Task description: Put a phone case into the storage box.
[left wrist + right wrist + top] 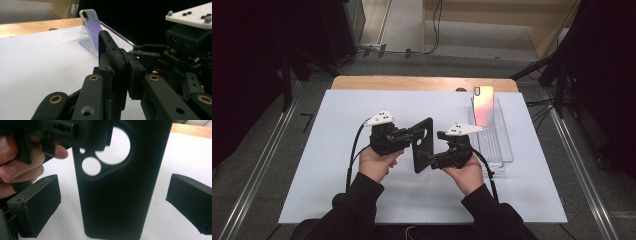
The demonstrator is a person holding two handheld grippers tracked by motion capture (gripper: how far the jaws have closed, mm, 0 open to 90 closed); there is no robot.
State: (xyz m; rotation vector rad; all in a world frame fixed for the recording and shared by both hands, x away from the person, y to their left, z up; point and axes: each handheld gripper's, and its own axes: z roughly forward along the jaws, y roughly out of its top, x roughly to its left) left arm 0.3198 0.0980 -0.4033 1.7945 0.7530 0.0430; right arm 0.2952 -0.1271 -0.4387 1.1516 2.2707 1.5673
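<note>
A black phone case (pixel 423 144) with round camera cut-outs is held upright above the white mat (pixel 337 115), between the two grippers. My left gripper (pixel 412 135) is shut on the case's upper edge; in the left gripper view its jaws clamp the case (pixel 110 47) edge-on. My right gripper (pixel 432 161) is open around the lower end of the case. In the right gripper view the case (pixel 117 195) stands between my two pads (pixel 35 207), with white gaps on both sides.
A phone (pixel 483 105) with a shiny pinkish back leans upright in a clear plastic holder (pixel 497 145) on the right of the mat. The wooden table edge (pixel 412 82) runs along the far side. A hand (pixel 15 170) grips the left gripper.
</note>
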